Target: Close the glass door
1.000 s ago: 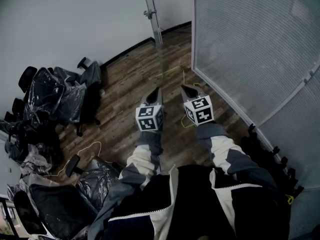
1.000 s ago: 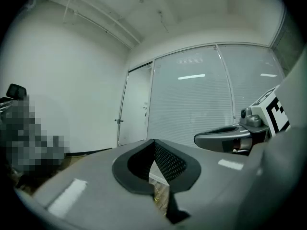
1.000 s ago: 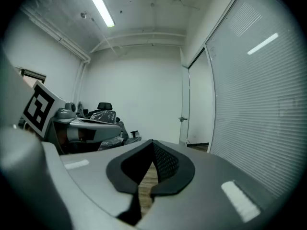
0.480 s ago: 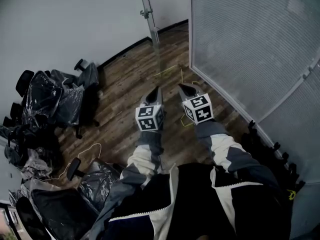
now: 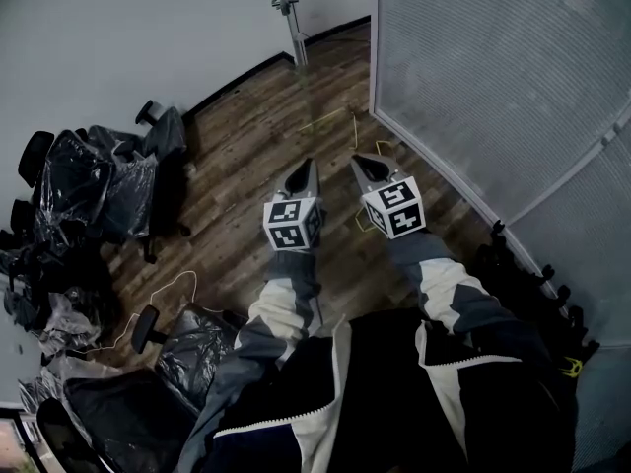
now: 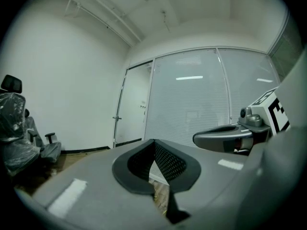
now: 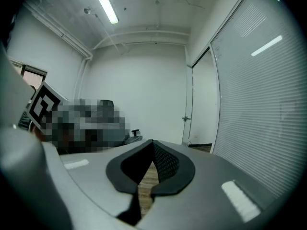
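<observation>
The left hand-held gripper (image 5: 307,171) and right hand-held gripper (image 5: 362,166) are clenched, empty, side by side. The clear metal-edged glass door (image 5: 293,26) stands well ahead.

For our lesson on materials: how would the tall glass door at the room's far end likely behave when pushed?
The glass door looks stiff and probably heavy, being a tall pane. Standing upright and presumably hinged, it should swing rather than tip. Its small metal fitting seems the safest place to push, since glass may crack under a knock.
</observation>
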The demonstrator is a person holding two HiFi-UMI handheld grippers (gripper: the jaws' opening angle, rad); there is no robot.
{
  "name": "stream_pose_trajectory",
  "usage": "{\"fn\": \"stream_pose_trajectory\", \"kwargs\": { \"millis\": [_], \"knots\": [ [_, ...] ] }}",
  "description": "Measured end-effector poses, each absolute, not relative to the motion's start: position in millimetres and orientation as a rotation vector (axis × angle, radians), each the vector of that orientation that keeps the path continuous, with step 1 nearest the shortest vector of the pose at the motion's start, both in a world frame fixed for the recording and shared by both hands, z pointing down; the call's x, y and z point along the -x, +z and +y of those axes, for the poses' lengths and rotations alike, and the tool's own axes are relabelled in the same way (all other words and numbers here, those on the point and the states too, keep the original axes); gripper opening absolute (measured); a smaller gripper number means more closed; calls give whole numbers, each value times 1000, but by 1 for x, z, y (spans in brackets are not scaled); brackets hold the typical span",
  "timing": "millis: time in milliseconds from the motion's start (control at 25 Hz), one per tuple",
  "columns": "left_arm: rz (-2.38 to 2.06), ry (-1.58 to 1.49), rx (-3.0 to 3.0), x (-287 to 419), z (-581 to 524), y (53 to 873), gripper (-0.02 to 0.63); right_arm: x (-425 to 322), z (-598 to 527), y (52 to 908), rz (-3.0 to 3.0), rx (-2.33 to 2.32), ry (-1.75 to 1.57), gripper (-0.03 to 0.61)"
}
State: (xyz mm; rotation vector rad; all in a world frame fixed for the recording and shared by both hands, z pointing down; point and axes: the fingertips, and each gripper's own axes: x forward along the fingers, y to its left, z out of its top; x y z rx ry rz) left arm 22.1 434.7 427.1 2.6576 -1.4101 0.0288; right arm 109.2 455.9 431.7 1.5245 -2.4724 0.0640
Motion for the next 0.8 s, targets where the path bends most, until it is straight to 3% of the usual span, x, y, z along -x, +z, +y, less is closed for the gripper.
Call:
{"fn": "stream_pose_trajectory", "kwargs": {
  "millis": [800],
  "knots": [
    [-1536,61,-2538,21,378,449,0,-66,377,439,-2569,-1347,47,5]
  ]
}}
